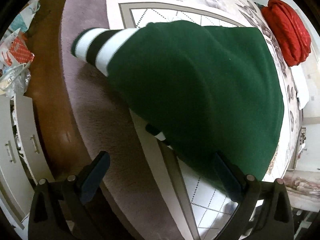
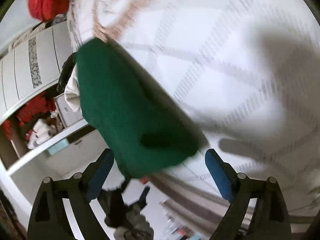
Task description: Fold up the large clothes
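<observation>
Lying on the bed (image 1: 96, 92): green sweater (image 1: 200, 92), long axis running toward the striped cuff (image 1: 96, 46) (far-left); left gripper (image 1: 160, 178) nearer, both jaws gaping wide, right gripper (image 2: 160, 170) too.

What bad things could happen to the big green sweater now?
1. Both the left gripper and the right gripper are open, so the folded dark green knit sweater is held by nothing and may spring open.
2. Its green-and-white striped cuff pokes off the white quilted mat onto the mauve blanket, so the fold may look lopsided.
3. The right wrist view is blurry, suggesting fast motion; a finger might snag the knit.
</observation>
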Demonstrator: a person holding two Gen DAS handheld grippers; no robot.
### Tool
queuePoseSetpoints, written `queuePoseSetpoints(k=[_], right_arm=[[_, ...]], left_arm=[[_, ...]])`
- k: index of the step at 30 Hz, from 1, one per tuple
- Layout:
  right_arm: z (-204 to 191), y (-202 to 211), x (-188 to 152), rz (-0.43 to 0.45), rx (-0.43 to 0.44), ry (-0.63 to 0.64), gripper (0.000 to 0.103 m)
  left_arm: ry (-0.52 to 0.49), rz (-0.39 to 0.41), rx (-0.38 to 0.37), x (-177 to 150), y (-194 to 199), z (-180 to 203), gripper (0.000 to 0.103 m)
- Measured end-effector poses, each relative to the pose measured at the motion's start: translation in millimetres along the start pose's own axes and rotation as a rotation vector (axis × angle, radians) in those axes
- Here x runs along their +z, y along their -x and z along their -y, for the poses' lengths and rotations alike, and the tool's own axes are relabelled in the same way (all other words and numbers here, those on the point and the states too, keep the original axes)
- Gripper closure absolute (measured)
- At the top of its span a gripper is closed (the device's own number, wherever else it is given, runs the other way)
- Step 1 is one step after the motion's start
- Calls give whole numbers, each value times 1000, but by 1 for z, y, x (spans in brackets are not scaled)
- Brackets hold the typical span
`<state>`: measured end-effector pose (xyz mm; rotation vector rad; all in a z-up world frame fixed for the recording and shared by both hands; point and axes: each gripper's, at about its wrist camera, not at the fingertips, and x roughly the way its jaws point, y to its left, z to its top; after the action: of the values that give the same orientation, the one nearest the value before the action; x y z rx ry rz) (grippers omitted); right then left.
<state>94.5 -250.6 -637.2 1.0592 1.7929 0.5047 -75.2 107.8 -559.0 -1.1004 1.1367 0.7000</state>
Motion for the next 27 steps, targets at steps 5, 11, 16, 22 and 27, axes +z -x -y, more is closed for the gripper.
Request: queuePoseSetpoints(k=[5,11,16,22,27], right_arm=[[14,-60,-4,-13,183,44,4],[-4,-82,0,118,317,11,50],[-9,-82,-1,113,382,-178,67],[-35,-72,-20,78,406,-339,68],[-45,-80,-31,60,371,-328,68]], left_arm=[[-35,1,-10,3,-3,6,0],[-30,10,-50,7,-7,9,0],[20,34,-112,5,-5,10,0],[182,59,-335,5,-16,-1,0],[281,121,-470,15,-48,-4,0]])
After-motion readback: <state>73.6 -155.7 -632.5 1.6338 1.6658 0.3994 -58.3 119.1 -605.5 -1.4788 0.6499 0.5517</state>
